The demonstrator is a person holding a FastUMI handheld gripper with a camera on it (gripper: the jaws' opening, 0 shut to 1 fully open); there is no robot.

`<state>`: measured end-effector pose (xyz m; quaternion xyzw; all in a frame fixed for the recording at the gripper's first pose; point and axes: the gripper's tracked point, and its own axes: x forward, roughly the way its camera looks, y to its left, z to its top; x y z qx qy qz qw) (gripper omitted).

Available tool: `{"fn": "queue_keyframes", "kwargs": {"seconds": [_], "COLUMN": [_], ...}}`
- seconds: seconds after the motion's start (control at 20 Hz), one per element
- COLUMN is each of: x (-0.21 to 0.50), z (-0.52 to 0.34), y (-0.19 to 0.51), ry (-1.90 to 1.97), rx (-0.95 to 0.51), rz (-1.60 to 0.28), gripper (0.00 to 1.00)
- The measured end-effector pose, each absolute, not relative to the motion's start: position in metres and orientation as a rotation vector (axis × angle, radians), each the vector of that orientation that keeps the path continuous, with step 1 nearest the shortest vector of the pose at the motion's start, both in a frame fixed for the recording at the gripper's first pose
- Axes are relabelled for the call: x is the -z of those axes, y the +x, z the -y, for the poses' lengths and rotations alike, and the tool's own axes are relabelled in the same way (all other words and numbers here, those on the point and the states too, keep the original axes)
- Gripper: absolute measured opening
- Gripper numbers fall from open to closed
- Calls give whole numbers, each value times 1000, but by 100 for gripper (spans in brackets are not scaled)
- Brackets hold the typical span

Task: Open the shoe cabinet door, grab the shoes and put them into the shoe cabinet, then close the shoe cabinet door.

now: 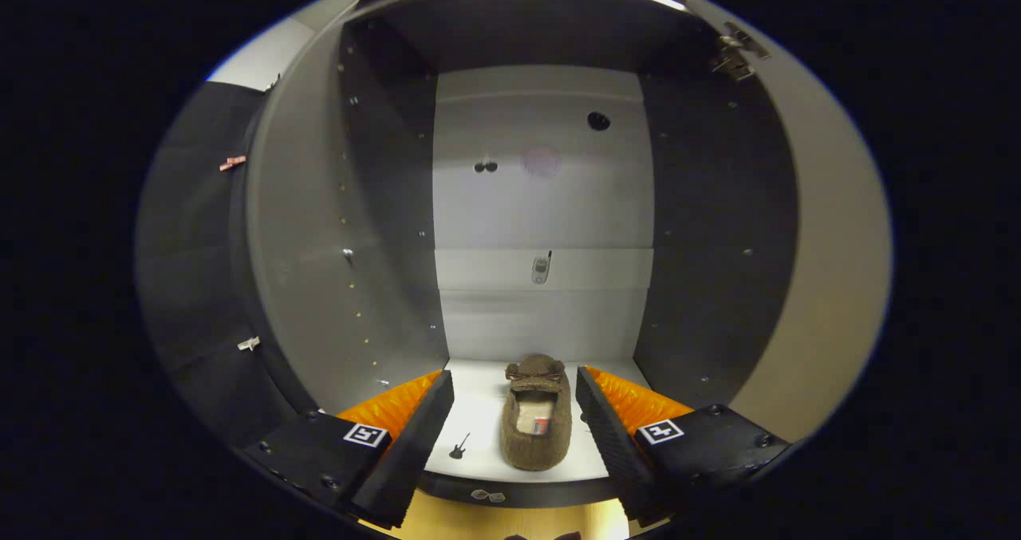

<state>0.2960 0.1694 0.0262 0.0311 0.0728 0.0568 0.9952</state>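
**Slipper set inside the open cabinet, tongs spread wide around it**

Nearest: tongs (pixel 514 436) at the cabinet mouth, both fingers spread well apart, gripping nothing. Between the two fingers, apart from each with bare floor showing on either side: a fuzzy brown slipper (pixel 537 424), flat on its sole, toe pointing away, heel toward the tongs, a small paper tag inside its opening. Closer to the right finger than to the left. Just left of the slipper, on the pale cabinet floor (pixel 478 400), a tiny dark guitar-shaped sticker (pixel 459 446).

Farther in: dark side walls (pixel 391 229) rising beyond each finger, dotted with rows of shelf-pin holes. Beyond the slipper, a pale back panel (pixel 542 205) with a round hole high up and a small sticker midway.

Off to the right and beyond the right finger: the door (pixel 829 285), swung open, hinge hardware near its top.

Likely step: first slipper placed and let go, door already open. Whether a second shoe waits outside cannot be told. Next move probably calls for drawing straight back without nudging the slipper, then either fetching another shoe or reaching round to the door's edge and pushing it closed.
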Motion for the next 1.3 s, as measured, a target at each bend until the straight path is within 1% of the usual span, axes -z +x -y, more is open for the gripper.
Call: {"fn": "queue_keyframes", "kwargs": {"seconds": [0.35,0.65,1.0,1.15,1.3], "x": [-62,-82,-75,-78,-61], "z": [-153,-123,-96,-87,-77], "y": [203,125,41,4,-27], "ry": [60,98,68,88,81], "rx": [-132,-127,-134,-137,-144], "rz": [-28,20,5,37,21], "gripper": [98,98,98,98,98]}}
